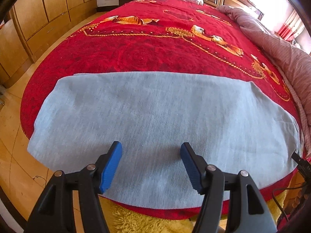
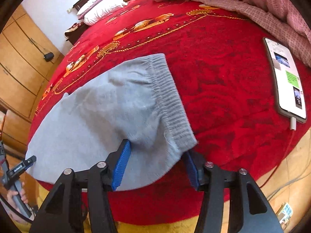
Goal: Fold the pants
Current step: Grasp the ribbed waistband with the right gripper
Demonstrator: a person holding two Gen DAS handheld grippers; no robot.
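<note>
Grey fleece pants (image 1: 155,116) lie flat across the near end of a bed with a red patterned blanket (image 1: 155,44). My left gripper (image 1: 151,149) is open, its blue pads hovering over the pants near the front edge. In the right wrist view the pants (image 2: 101,120) end in a ribbed waistband (image 2: 171,101). My right gripper (image 2: 157,149) is open, its jaws standing either side of the waistband's near corner, which lies between them. The left gripper's tip (image 2: 29,161) shows at the far left.
A phone (image 2: 285,79) on a charging cable lies on the blanket to the right. A pink quilt (image 2: 252,5) and white pillows (image 2: 105,9) are at the back. Wooden wardrobes (image 1: 38,15) stand on the left. A yellow shaggy rug (image 1: 136,221) lies below the bed's edge.
</note>
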